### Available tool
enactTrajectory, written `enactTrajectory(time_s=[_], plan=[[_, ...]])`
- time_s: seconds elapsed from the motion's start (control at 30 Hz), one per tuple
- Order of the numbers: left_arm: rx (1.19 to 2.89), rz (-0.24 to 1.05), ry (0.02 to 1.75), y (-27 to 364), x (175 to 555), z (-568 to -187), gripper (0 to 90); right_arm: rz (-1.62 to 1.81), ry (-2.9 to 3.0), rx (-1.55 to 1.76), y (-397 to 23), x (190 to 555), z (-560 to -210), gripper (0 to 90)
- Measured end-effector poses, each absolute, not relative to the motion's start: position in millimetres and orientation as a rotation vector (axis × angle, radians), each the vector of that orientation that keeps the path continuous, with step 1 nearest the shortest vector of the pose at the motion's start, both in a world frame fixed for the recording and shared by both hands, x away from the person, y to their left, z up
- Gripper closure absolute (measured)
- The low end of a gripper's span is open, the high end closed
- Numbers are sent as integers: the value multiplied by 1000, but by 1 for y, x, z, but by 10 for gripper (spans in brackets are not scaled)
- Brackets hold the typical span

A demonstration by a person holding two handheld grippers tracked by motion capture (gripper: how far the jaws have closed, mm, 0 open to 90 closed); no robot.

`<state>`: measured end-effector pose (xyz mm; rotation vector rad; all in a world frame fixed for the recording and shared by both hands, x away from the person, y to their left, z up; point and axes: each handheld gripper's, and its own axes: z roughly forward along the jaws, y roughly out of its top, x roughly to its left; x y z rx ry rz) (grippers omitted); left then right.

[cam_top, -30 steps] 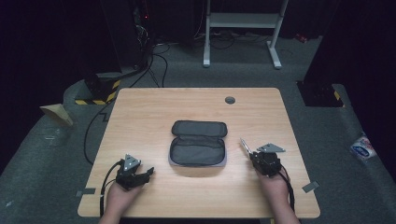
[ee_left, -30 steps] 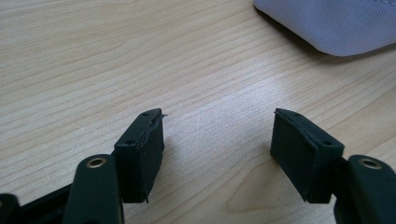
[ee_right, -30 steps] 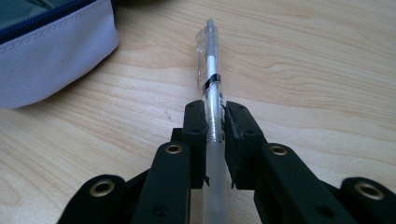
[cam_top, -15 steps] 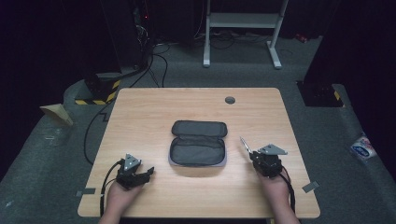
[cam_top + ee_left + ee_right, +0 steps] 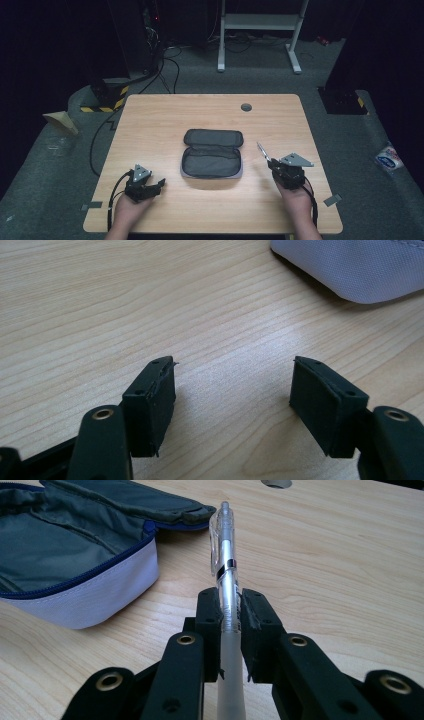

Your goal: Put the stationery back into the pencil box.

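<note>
An open grey pencil case (image 5: 212, 152) with a blue zip lies at the table's middle; it also appears in the right gripper view (image 5: 75, 555), lid folded back. My right gripper (image 5: 274, 165) sits right of the case, shut on a clear plastic pen (image 5: 225, 570) that sticks out ahead of the jaws, seen from above as a thin pen (image 5: 263, 151) angled up and left. My left gripper (image 5: 159, 184) rests near the front left of the table, jaws open over bare wood (image 5: 232, 385), with a corner of the case (image 5: 360, 265) ahead.
The wooden table (image 5: 165, 115) has a round cable hole (image 5: 246, 107) near its far edge. Cables trail off the table's left side to the floor. A white frame (image 5: 260, 30) stands on the floor beyond the table.
</note>
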<state>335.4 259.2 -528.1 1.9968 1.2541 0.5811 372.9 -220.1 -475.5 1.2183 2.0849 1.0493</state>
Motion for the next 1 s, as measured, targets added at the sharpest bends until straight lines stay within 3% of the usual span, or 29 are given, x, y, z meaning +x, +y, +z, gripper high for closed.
enactTrajectory(time_s=[1.0], plan=[[1996, 579, 1250, 259, 335, -528, 344, 1071, 2203, 1106, -186, 381, -461, 787]])
